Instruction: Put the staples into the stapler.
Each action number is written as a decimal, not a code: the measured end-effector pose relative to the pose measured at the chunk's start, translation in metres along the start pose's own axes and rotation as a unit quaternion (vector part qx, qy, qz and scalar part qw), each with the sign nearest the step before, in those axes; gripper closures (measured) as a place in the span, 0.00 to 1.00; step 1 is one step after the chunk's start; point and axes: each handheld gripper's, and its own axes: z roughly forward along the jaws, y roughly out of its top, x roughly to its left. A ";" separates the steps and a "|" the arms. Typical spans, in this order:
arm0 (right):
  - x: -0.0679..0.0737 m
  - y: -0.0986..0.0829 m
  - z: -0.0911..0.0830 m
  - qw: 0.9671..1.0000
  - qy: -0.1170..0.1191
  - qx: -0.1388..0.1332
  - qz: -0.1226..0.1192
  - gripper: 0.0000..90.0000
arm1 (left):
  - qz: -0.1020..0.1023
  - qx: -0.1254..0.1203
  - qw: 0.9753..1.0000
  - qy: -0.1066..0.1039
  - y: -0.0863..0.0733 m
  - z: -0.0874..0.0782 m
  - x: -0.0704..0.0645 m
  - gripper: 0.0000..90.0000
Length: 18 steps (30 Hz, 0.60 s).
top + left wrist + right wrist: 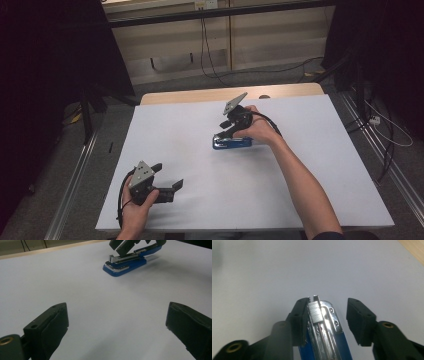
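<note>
Toward the desk's far edge, right of centre, the blue stapler lies flat between the right gripper's parted jaws; one pad touches its metal side, the other stands apart. Square the jaws across the body before closing. Near the front-left corner, the left gripper waits open, holding nothing.

The stapler is blue with a bright metal staple channel, and it lies flat on the white table just right of the centre of the high view. Its blue base rests on the surface near the top of the left gripper view. In the right gripper view the open metal channel with its staples shows at bottom centre.
</note>
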 end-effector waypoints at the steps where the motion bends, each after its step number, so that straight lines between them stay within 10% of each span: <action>1: 0.000 -0.001 -0.001 1.000 -0.002 -0.003 0.004 0.53 | -0.001 0.000 1.000 0.000 0.000 0.000 0.000 0.05; 18: 0.011 -0.016 -0.015 0.994 -0.067 -0.045 0.076 0.14 | -0.002 0.000 1.000 0.002 0.000 0.001 0.000 0.05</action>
